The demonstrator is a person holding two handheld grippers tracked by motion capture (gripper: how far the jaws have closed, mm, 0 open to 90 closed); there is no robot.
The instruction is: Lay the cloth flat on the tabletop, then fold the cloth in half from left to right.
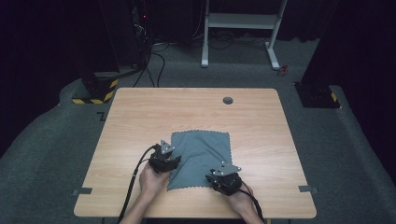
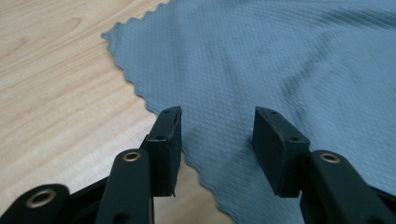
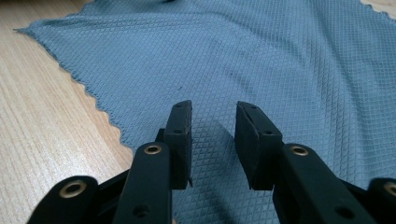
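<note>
A grey-blue cloth (image 1: 201,156) with a zigzag-cut edge lies spread flat on the wooden table (image 1: 140,116). My left gripper (image 1: 169,155) sits at the cloth's left edge, its jaws parted over the cloth (image 2: 261,70) with nothing between the pads. My right gripper (image 1: 219,173) rests at the near right corner of the cloth, its jaws also parted above the weave (image 3: 233,60), gripping nothing. In the left gripper view (image 2: 217,140) the wavy hem runs under the left jaw. In the right gripper view (image 3: 212,140) both pads hover just over the fabric.
A small round grommet (image 1: 228,100) is set into the table near its far edge. Bare wood surrounds the cloth on all sides. Beyond the table stand a white desk frame (image 1: 240,28) and black stands with cables on a grey carpet.
</note>
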